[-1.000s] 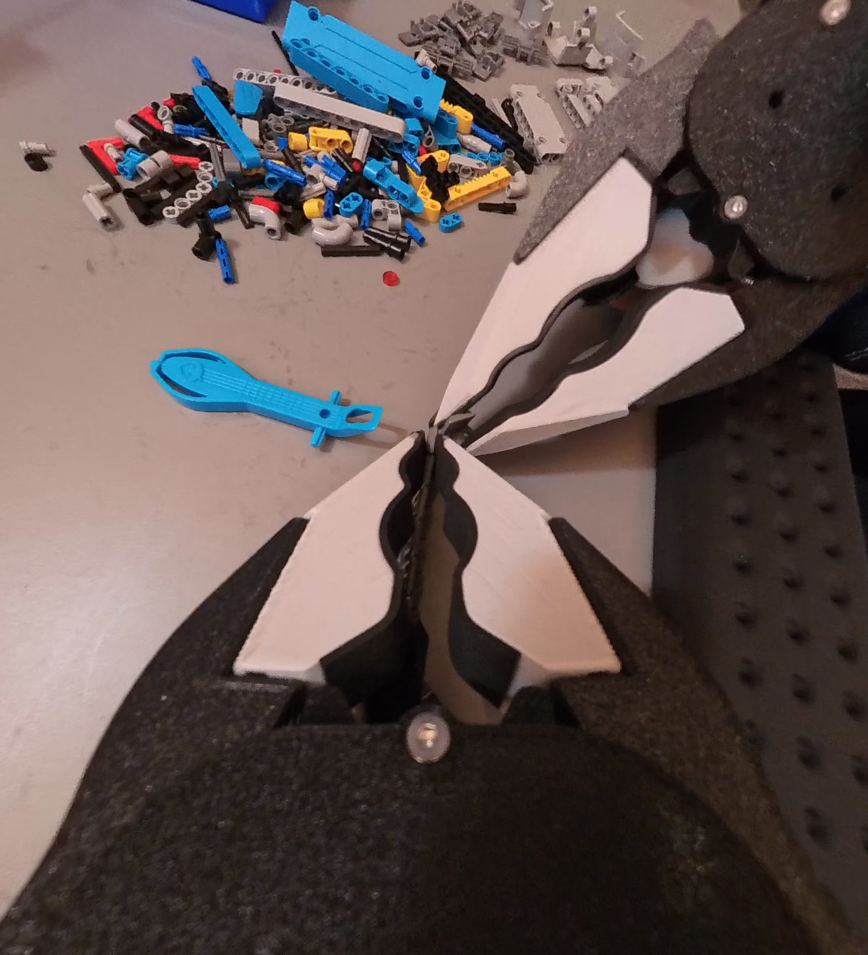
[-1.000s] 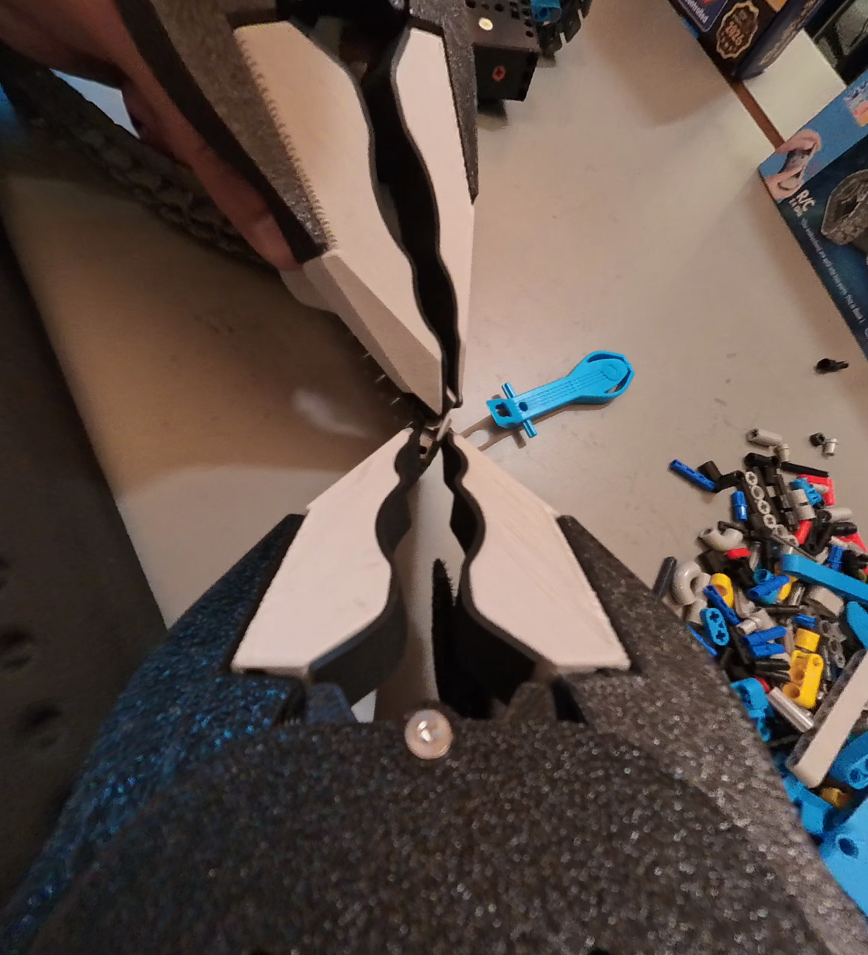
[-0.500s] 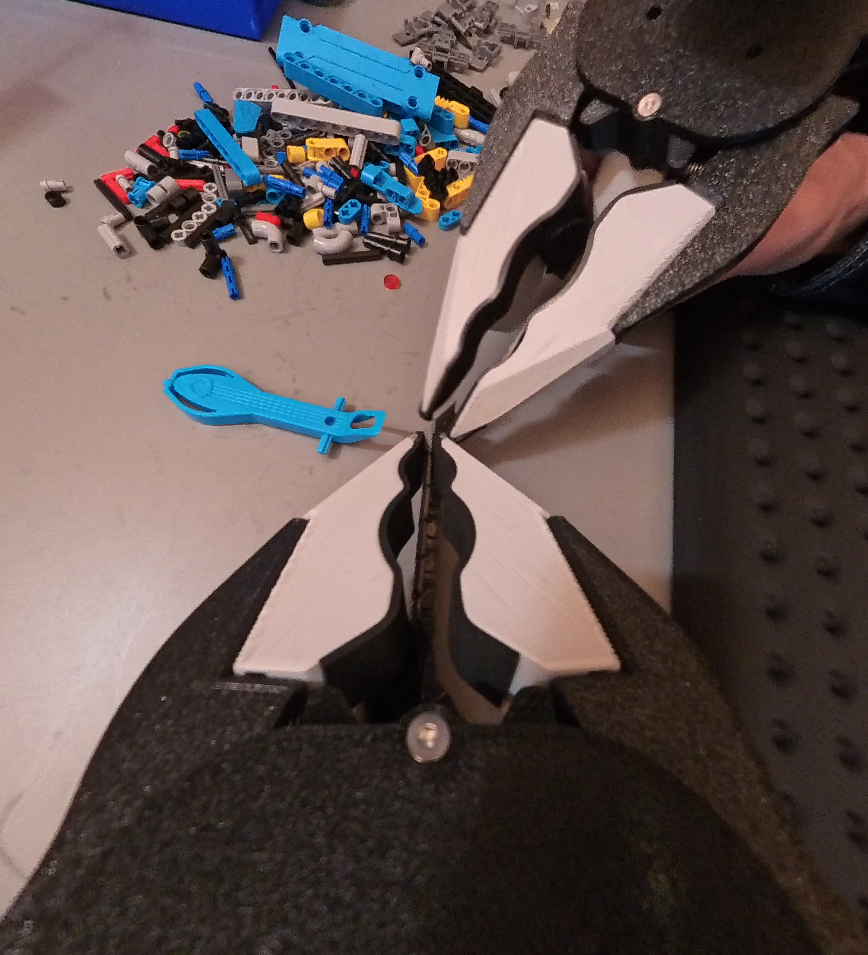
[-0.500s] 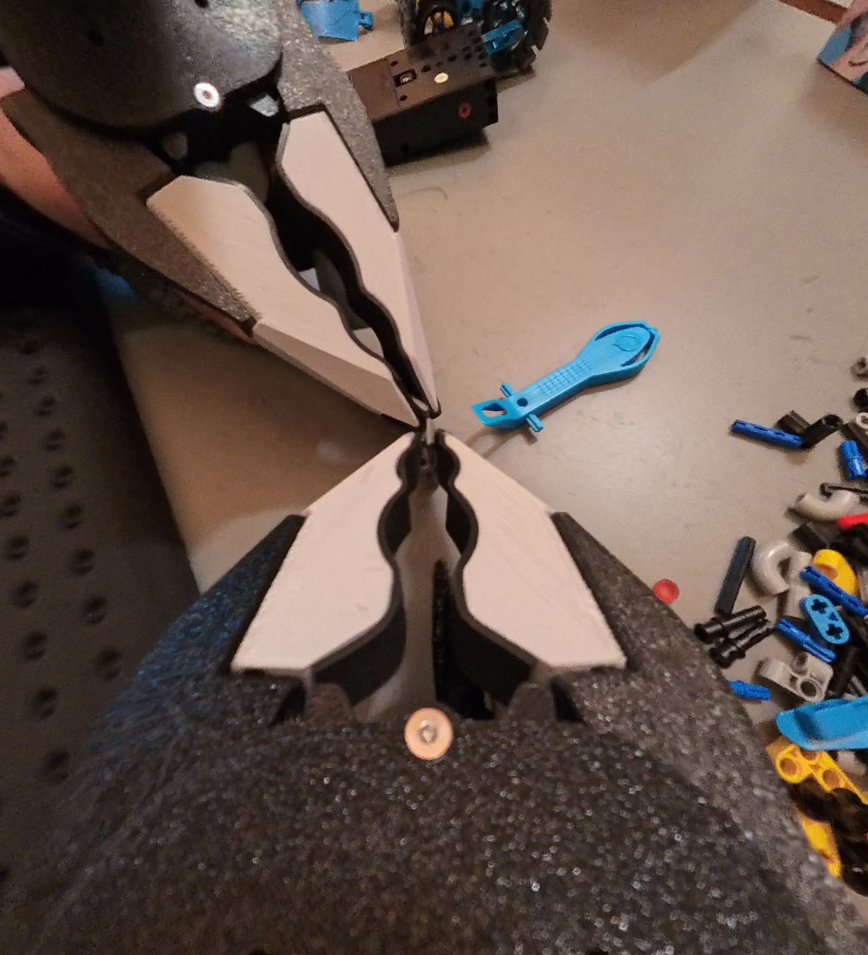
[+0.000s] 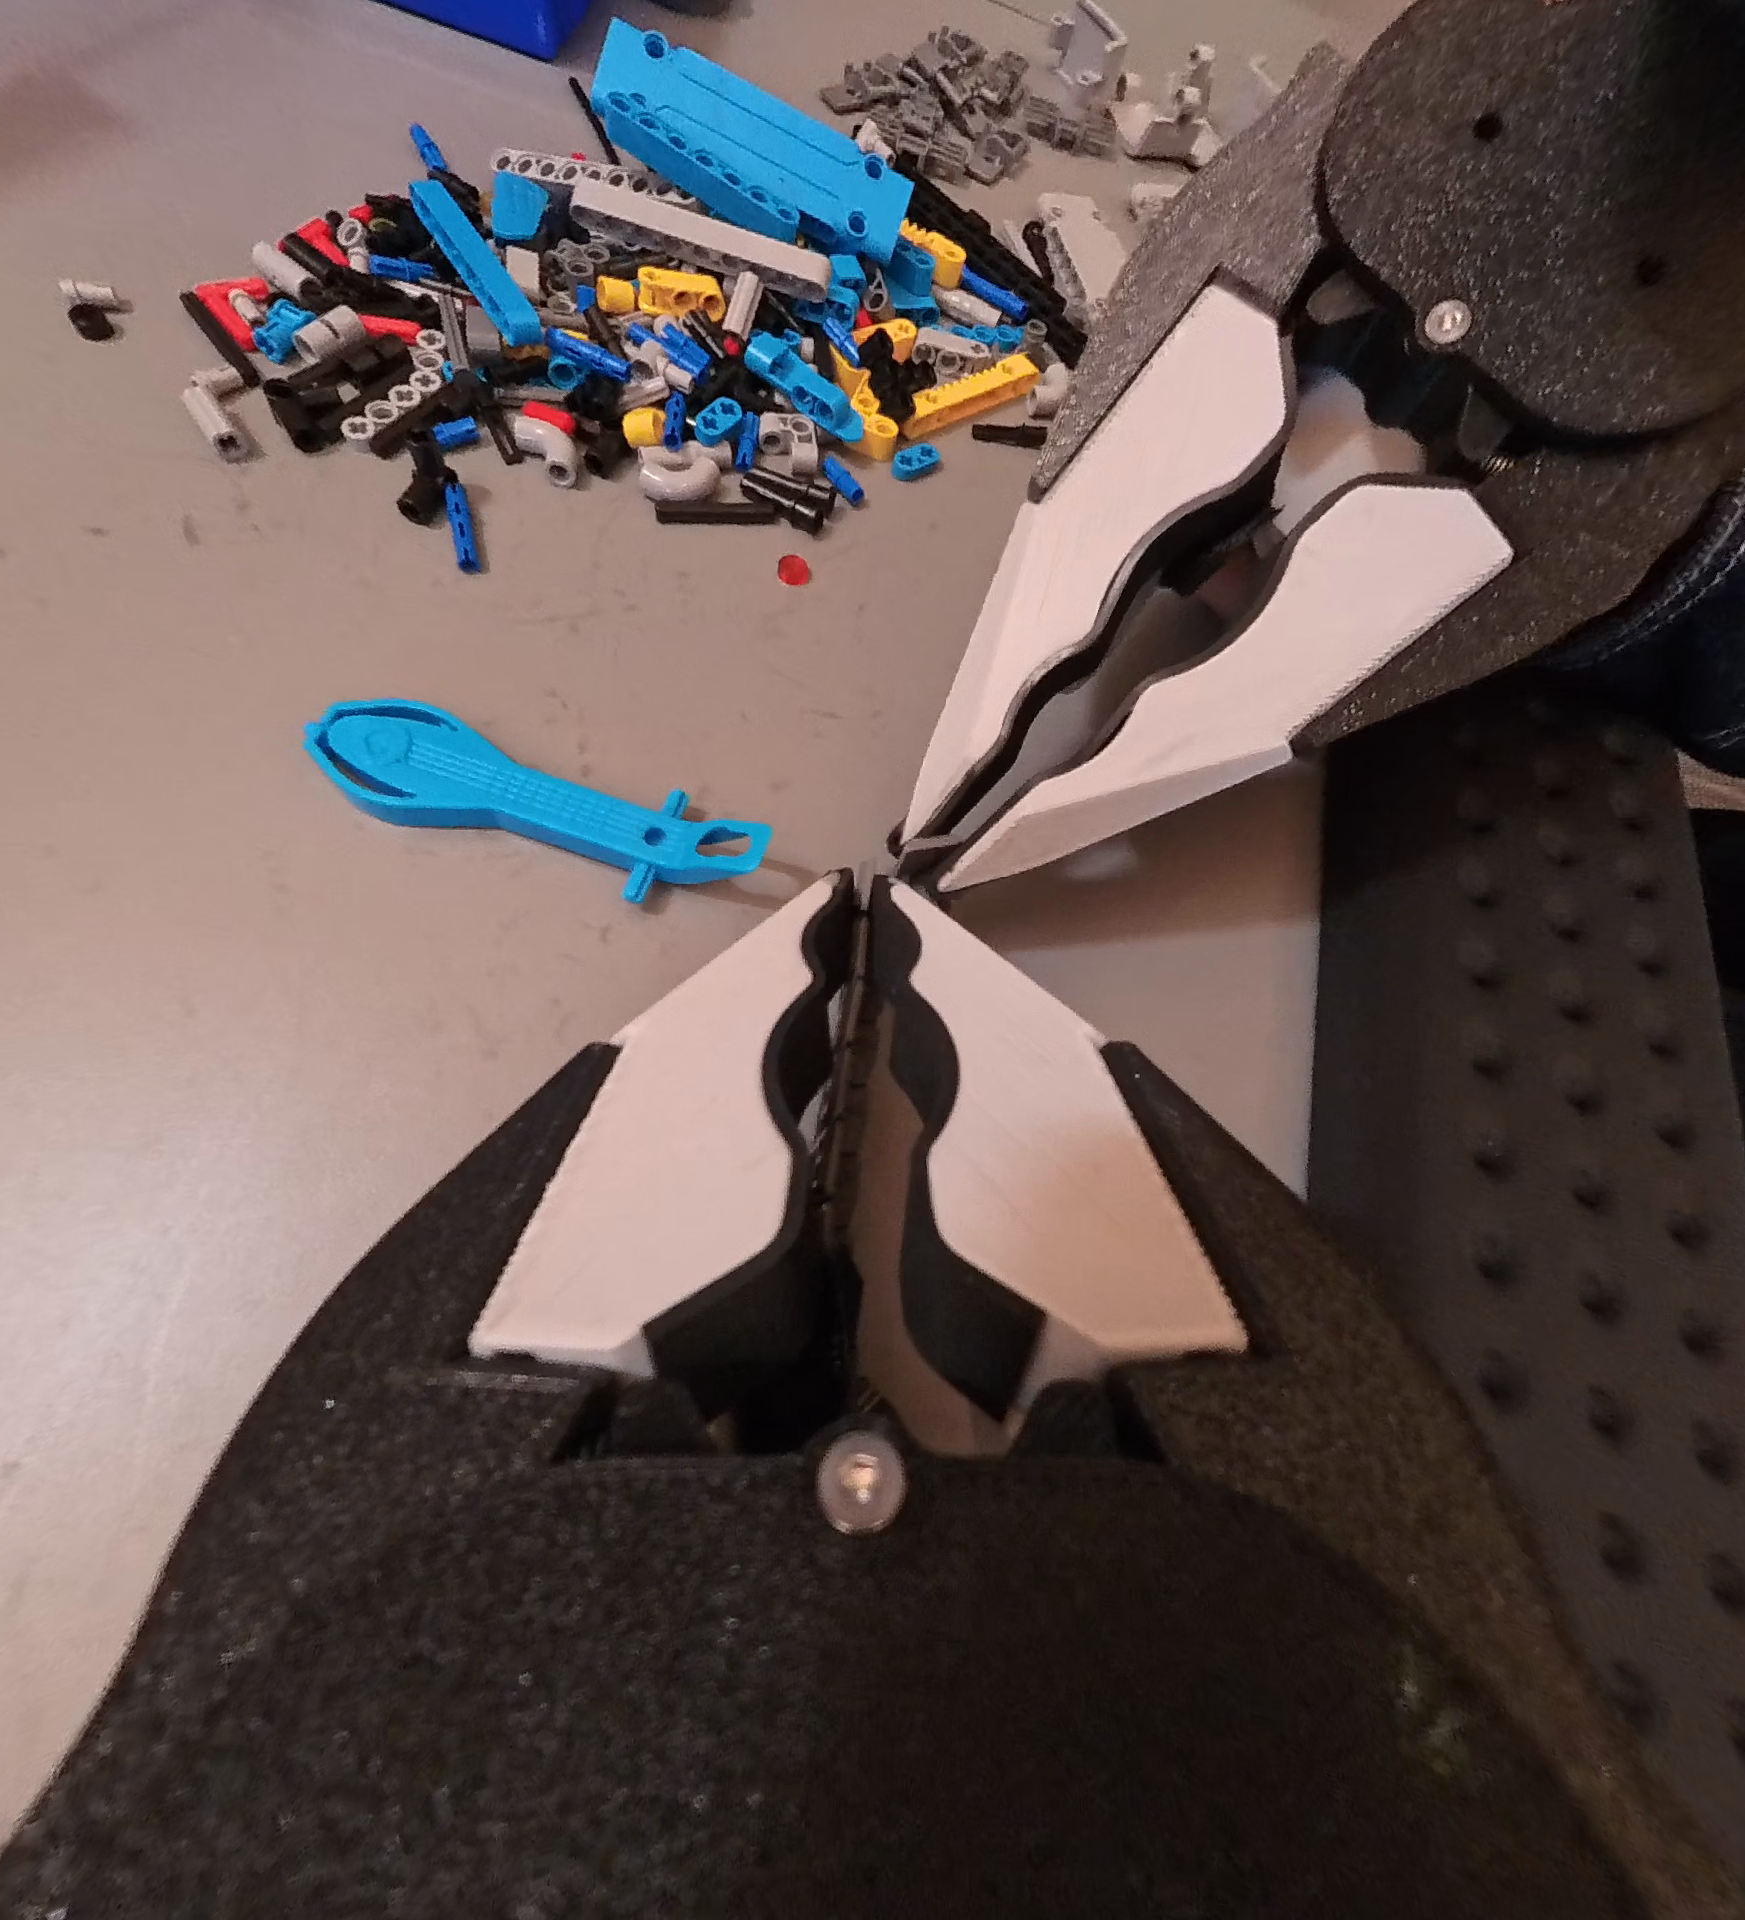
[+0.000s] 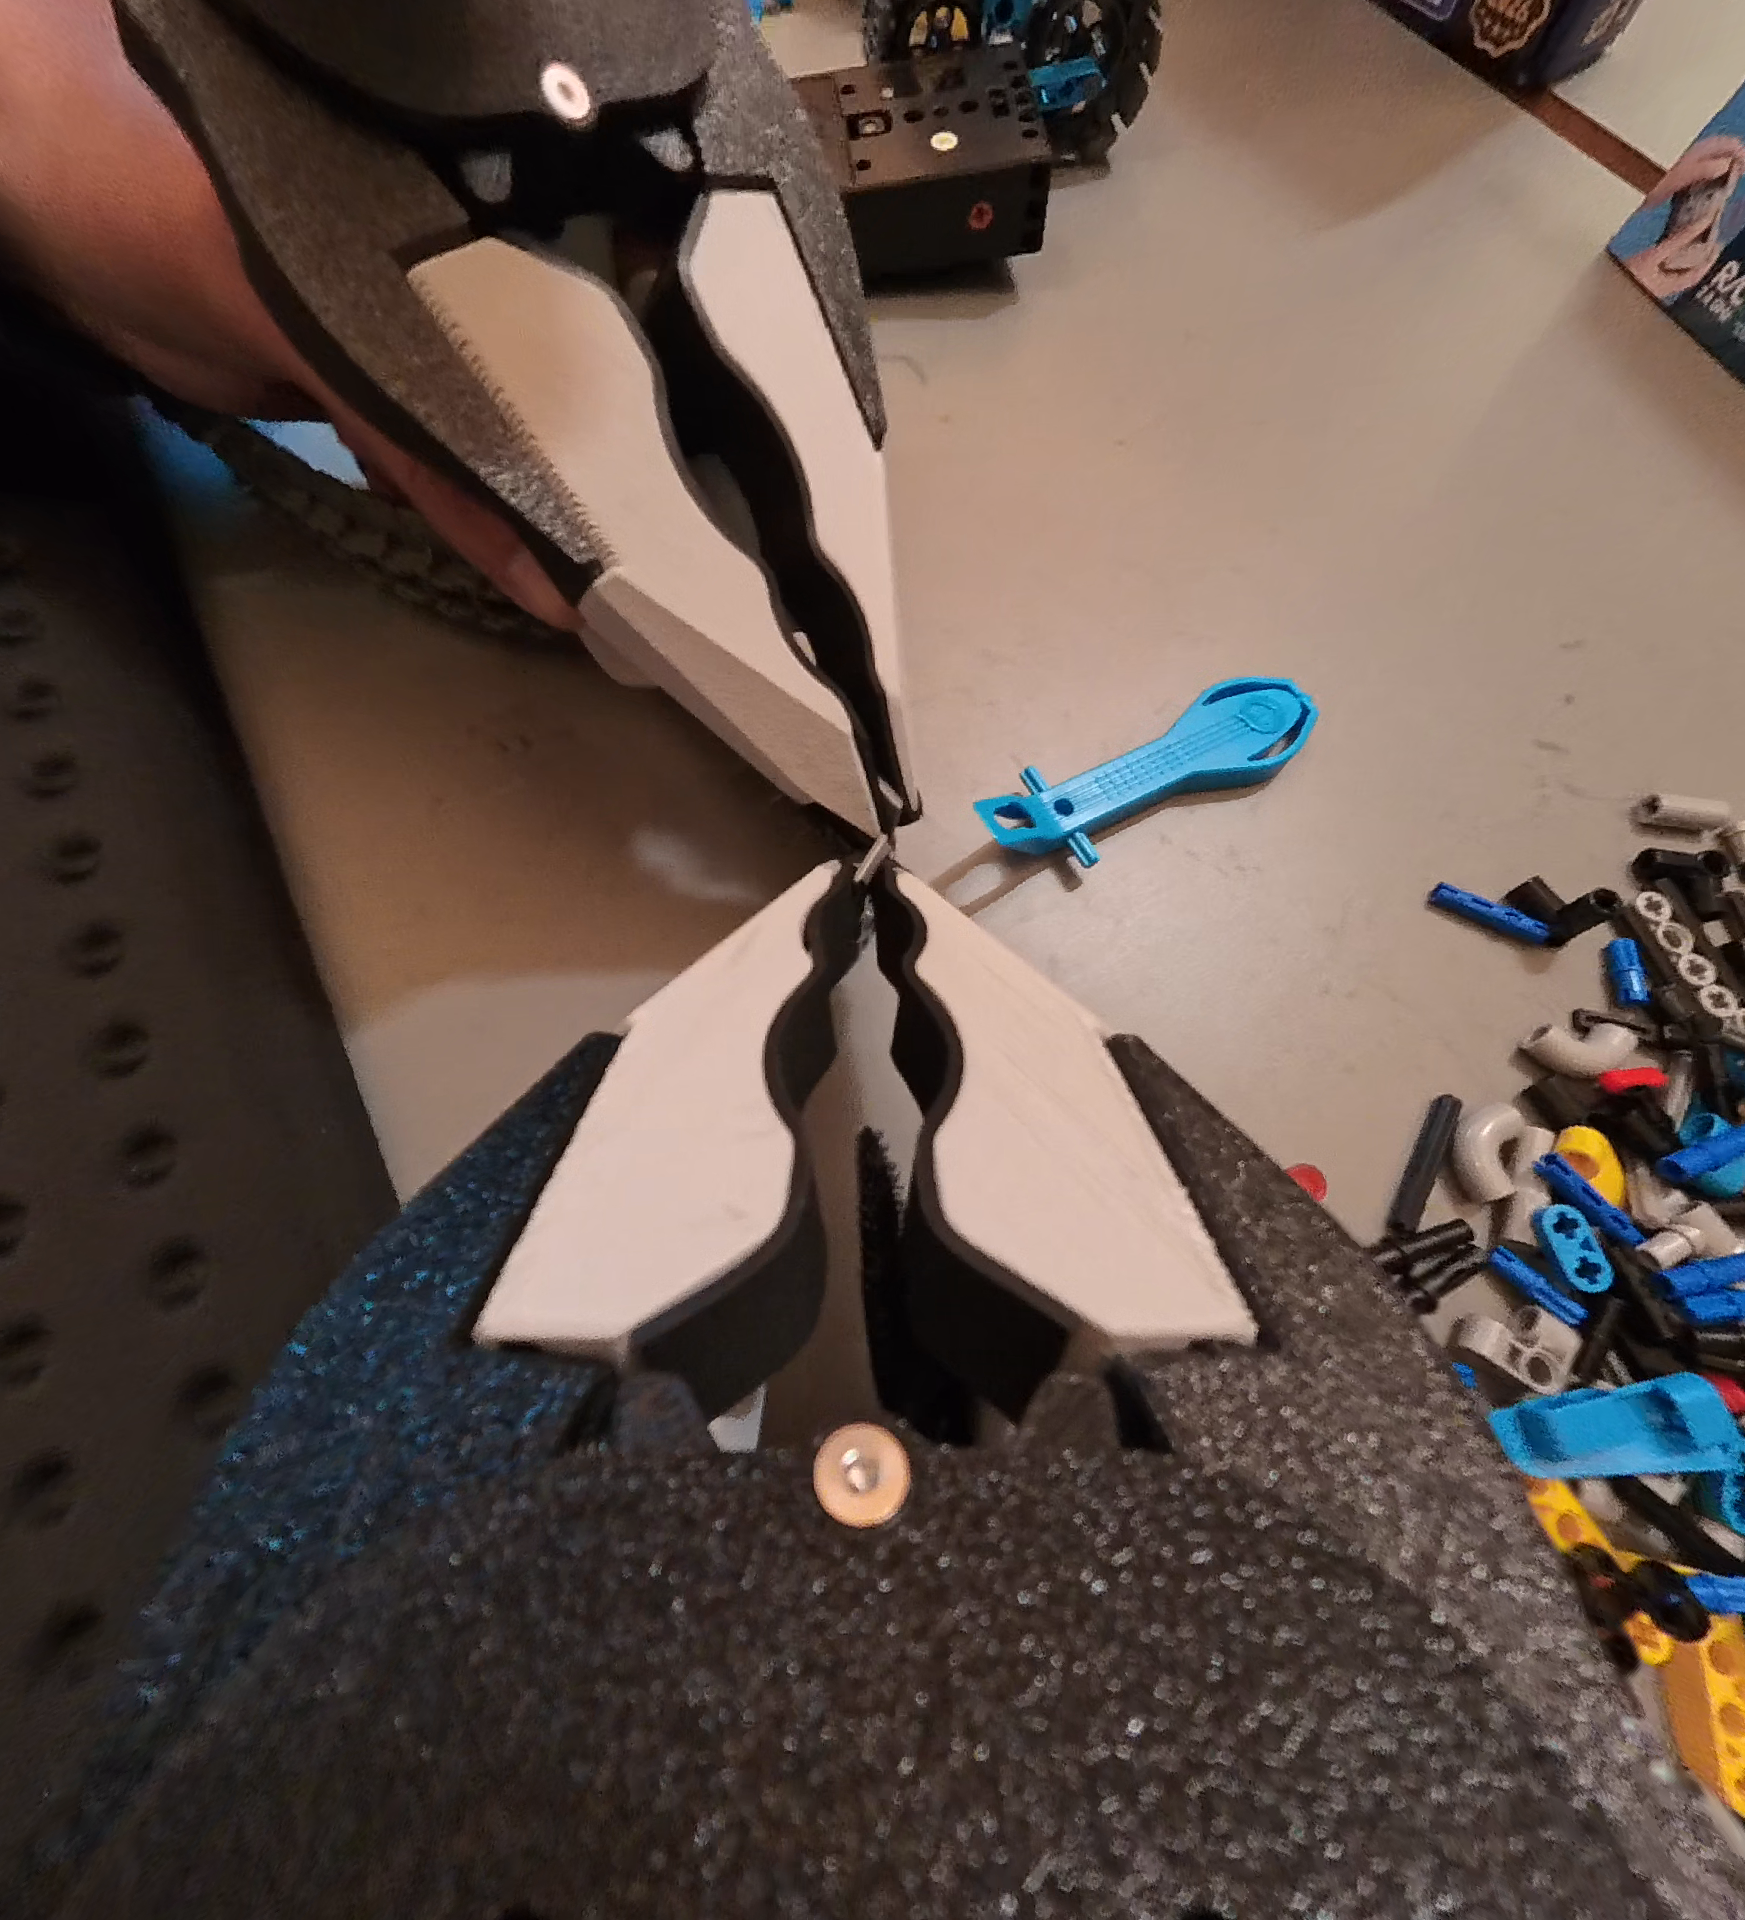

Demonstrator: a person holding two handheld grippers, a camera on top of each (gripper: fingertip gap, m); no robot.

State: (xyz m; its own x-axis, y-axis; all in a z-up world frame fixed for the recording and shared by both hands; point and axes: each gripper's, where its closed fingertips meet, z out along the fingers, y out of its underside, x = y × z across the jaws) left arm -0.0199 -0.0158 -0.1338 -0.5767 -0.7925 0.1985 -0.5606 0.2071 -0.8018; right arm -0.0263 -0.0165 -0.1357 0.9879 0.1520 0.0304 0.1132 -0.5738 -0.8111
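The grey table point(image 5: 172, 1039) carries everything, and a dark dotted mat point(image 5: 1522, 1143) covers its edge on your side. The pile of small building parts point(image 5: 639, 332) lies well apart from both tools, across the table from you.

You hold the left gripper point(image 5: 863, 894) and the right gripper point(image 6: 866, 899) tip to tip above the bare table, and both have their fingers together at the ends.

The blue flat tool point(image 5: 525, 790) lies on the table just beside this meeting point, with its forked end toward the tips and its long axis pointing away from them.

A small grey piece point(image 6: 873, 862) sits exactly where the tips meet. It seems pinched in the right gripper; whether the left one also grips it, I cannot tell.
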